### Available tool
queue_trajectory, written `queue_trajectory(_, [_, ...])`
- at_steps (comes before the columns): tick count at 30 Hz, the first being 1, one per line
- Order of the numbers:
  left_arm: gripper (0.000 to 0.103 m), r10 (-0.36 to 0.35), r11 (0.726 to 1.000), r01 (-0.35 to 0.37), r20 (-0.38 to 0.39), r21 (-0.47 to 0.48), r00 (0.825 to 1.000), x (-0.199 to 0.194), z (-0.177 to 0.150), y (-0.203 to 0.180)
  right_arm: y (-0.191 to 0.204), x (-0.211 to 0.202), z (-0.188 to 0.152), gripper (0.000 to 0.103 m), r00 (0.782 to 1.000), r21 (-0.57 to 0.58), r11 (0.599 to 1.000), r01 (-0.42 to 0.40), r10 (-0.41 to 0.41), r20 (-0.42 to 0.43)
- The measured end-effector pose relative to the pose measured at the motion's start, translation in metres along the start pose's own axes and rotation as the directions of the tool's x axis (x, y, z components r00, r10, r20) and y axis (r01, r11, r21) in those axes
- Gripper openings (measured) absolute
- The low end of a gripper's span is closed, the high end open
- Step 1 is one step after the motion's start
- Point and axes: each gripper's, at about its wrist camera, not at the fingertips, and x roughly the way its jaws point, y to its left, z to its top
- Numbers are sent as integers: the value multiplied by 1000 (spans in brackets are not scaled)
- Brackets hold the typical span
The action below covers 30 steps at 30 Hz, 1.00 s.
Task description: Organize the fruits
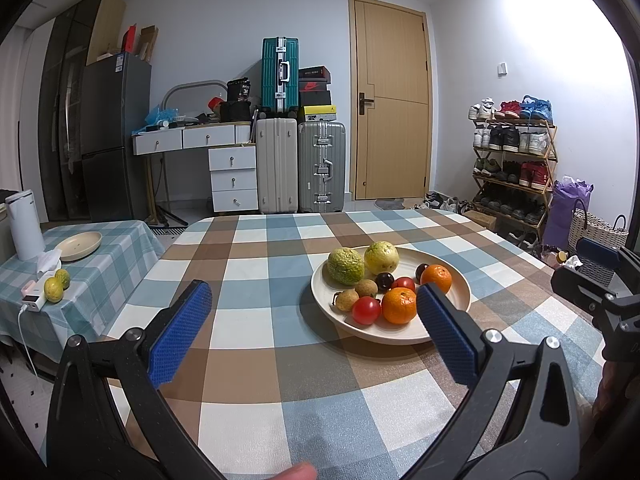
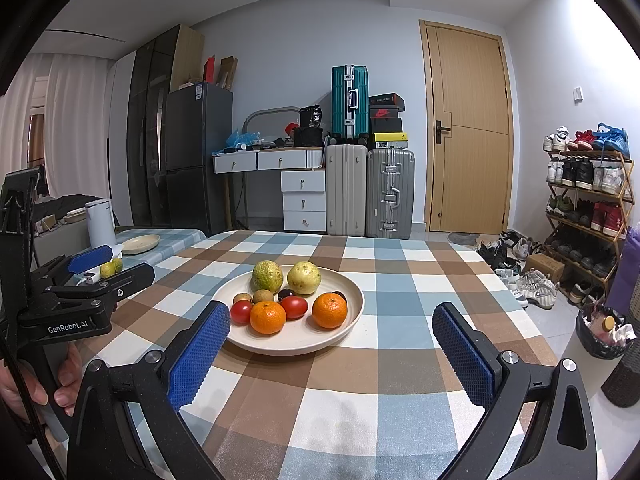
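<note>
While both grippers hang above the checked tablecloth (image 2: 360, 400) with nothing between their blue pads, the left gripper (image 1: 314, 312) and the right gripper (image 2: 332, 334) each stand spread wide. On the cloth ahead sits a cream plate (image 2: 352, 292) holding two guavas (image 2: 267, 276), two oranges (image 2: 329, 310), two tomatoes (image 2: 294, 306), small brown longans (image 1: 366, 288) and dark round fruits (image 1: 385, 281). Off to the left, a side table (image 1: 100, 276) carries an empty plate (image 1: 78, 246), two small green-yellow fruits (image 1: 53, 289) and a white kettle (image 1: 25, 224).
</note>
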Motion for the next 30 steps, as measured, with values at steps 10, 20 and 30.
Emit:
queue_trajectory(10, [102, 0, 1000, 0, 0, 0, 1000, 0, 0, 0, 0, 0, 0, 103, 1000, 0, 1000, 0, 0, 0])
queue_trajectory(20, [102, -1, 1000, 1, 0, 0, 1000, 2, -1, 0, 0, 0, 0, 103, 1000, 0, 1000, 0, 0, 0])
queue_trajectory(30, [102, -4, 1000, 4, 2, 1, 1000, -1, -2, 1, 0, 0, 0, 103, 1000, 0, 1000, 0, 0, 0])
